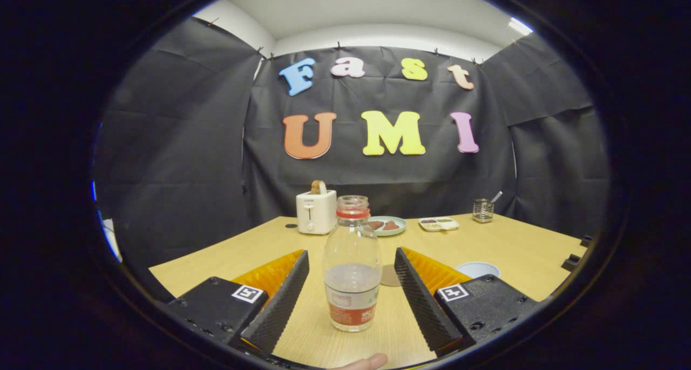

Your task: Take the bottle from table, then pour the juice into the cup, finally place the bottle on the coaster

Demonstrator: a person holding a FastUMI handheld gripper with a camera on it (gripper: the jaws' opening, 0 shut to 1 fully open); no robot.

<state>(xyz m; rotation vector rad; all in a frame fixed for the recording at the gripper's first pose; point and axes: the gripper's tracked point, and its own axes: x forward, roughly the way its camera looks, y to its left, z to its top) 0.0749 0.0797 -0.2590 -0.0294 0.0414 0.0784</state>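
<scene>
Your jaws are spread around the bottle [352,262], not pinching yet. Cup [478,269] at two o'clock waits; pouring is left.

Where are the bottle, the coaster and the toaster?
bottle [352,262]: gripper view, clear body.
coaster [390,276]: gripper view, its visible edge beside the bottle.
toaster [316,212]: gripper view, front face.

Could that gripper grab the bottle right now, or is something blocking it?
Probably yes. The bottle stands upright on the table between the open fingers of the gripper, gaps on both sides, nothing in the way. The coaster lies behind it.
</scene>
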